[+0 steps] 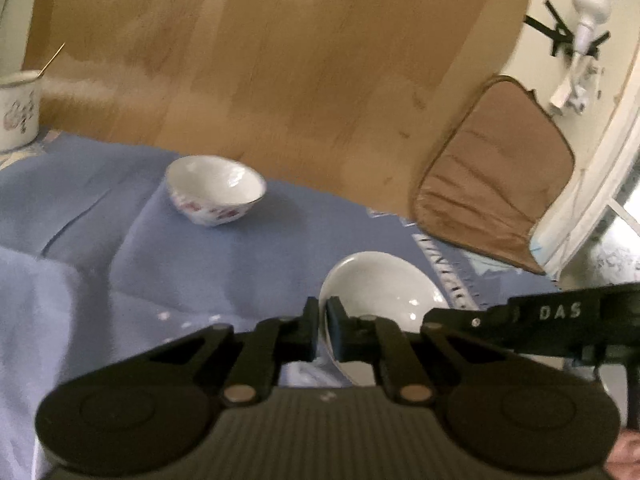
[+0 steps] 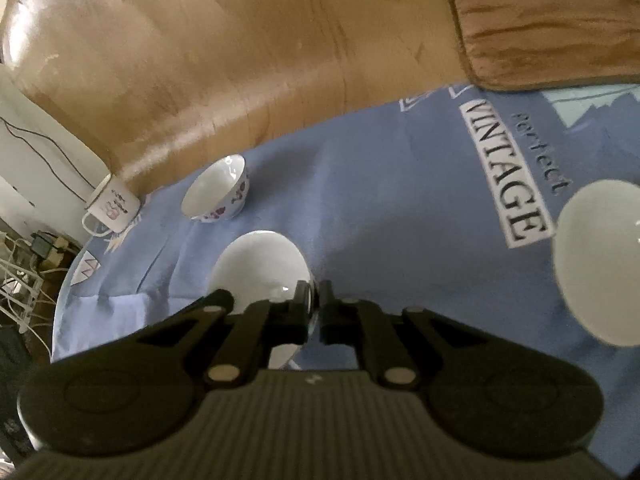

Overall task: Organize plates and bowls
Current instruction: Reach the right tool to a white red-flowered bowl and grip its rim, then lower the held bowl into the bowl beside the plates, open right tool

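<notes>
Left gripper (image 1: 322,312): jaws pinch the near rim of a plain white bowl (image 1: 384,292) above the blue cloth (image 1: 120,280). Right gripper (image 2: 315,300): jaws clamp the rim of the same bowl. A floral bowl (image 1: 216,190) sits apart on the cloth. An enamel mug (image 2: 112,208) stands at the cloth's edge. A white plate (image 2: 600,260) lies beside the "VINTAGE" print (image 2: 508,176)

Left hand-held gripper (image 1: 322,320) pinches white bowl (image 1: 380,292) rim.
</notes>
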A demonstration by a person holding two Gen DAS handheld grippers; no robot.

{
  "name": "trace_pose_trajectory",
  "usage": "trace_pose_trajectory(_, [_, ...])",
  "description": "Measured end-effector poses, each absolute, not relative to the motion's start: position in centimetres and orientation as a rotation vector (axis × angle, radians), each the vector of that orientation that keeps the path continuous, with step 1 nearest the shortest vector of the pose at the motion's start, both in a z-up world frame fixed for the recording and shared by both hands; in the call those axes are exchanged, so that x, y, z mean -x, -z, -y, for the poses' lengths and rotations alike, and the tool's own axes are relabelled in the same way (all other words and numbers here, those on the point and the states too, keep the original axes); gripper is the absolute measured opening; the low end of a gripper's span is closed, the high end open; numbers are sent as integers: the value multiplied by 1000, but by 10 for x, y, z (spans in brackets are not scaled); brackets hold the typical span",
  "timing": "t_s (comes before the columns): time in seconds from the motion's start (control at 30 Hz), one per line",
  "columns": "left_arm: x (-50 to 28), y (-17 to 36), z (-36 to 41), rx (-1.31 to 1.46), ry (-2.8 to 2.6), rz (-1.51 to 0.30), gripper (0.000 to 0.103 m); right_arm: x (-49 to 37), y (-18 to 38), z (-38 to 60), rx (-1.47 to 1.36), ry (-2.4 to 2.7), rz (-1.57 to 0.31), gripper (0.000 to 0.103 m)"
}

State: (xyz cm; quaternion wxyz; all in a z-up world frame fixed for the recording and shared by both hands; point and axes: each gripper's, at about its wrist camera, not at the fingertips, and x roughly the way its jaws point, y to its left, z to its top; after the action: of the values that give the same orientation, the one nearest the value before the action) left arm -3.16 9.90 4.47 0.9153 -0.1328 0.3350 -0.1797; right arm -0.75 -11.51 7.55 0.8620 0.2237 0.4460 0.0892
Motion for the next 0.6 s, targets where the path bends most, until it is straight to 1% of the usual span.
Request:
trace_pose_trajectory(0.17, [34, -71, -52, 223, 436, -659, 6, 28, -93, 149, -445, -137, -845, 7])
trace_pose_trajectory(0.27, [32, -79, -19, 201, 485, -661, 6, 41, -103, 179, -451, -86, -796, 7])
trace_pose_trajectory(0.4, [33, -78, 25, 166, 544, -686, 6, 59, -108, 218, -462, -10, -760, 7])
trace_pose_trajectory(0.6, [34, -69, 73, 107, 577, -722, 7, 78, -101, 252, -459, 78, -736, 7])
